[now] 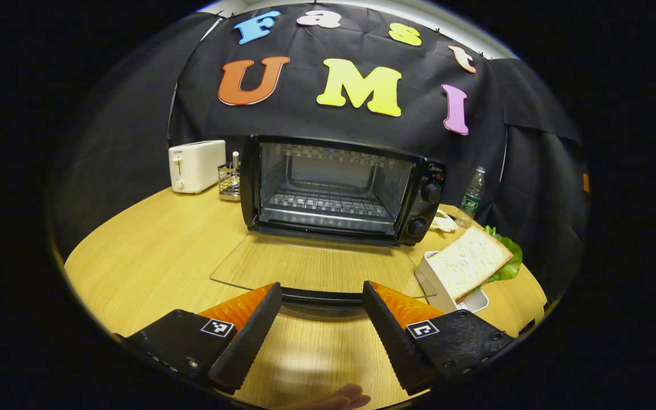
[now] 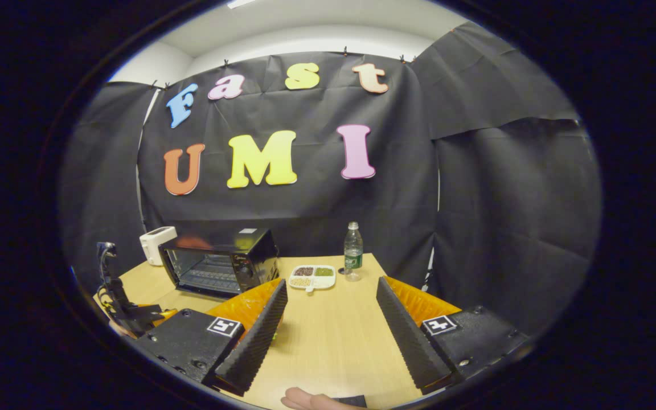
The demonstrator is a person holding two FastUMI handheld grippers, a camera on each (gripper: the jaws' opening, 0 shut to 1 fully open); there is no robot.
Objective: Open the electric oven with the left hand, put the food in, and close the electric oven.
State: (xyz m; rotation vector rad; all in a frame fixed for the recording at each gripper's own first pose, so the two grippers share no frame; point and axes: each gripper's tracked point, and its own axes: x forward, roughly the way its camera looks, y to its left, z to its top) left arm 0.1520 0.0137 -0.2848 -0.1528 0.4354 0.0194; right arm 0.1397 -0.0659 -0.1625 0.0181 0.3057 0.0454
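The electric oven (image 1: 342,191) is seen at twelve o'clock in the left gripper view, on a wooden table (image 1: 151,256). Its glass door (image 1: 311,267) is folded all the way down and lies flat over the table, and the wire rack (image 1: 328,204) inside is bare. The door's dark handle (image 1: 321,296) sits just between the tips of the left gripper (image 1: 321,296), whose fingers are spread wide and are not seen to press on it. Two round knobs (image 1: 425,209) are found on the oven's right side; a small logo is printed above them, but it is too small to be read. The food, a slice of bread (image 1: 467,261) with green lettuce (image 1: 507,259) under it, is propped on a white tray (image 1: 442,285) at three o'clock, near the oven's right corner. A white toaster (image 1: 196,165) and a small wire holder (image 1: 229,179) are placed at ten o'clock, and a water bottle (image 1: 470,196) with a green label stands at two o'clock; its writing cannot be read. In the right gripper view the right gripper (image 2: 331,319) is held wide open above the table with nothing between its fingers. The oven (image 2: 220,262) is seen at ten o'clock there, a white dish (image 2: 312,277) with small heaps in its parts at twelve o'clock, and the bottle (image 2: 353,251) just beside it.
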